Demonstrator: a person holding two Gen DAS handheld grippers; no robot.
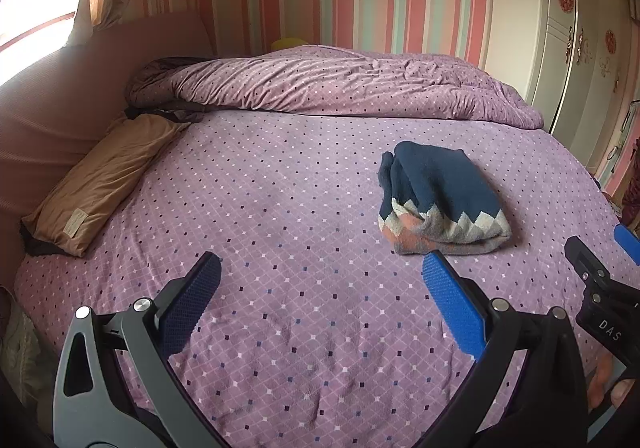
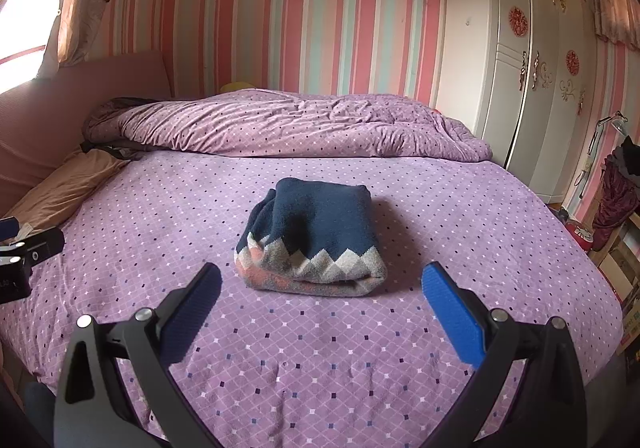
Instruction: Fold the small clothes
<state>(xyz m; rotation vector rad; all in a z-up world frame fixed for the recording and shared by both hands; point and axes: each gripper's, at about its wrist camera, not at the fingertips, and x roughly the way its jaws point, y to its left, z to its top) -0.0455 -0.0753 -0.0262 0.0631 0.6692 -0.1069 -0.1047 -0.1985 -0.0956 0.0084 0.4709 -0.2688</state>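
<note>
A small navy knit sweater [image 2: 312,238] with a grey, white and orange zigzag band lies folded into a compact bundle on the purple dotted bed sheet [image 2: 320,348]. It also shows in the left wrist view [image 1: 440,196], right of centre. My right gripper [image 2: 320,300] is open and empty, just in front of the bundle, not touching it. My left gripper [image 1: 320,296] is open and empty, over bare sheet to the left of the bundle. The right gripper's body shows at the right edge of the left wrist view [image 1: 600,288].
A rumpled purple duvet [image 2: 280,124] lies across the far side of the bed. A tan pillow [image 1: 100,180] rests at the left by the pink headboard [image 1: 48,108]. A white wardrobe [image 2: 520,68] stands at the right, clutter beside it [image 2: 616,200].
</note>
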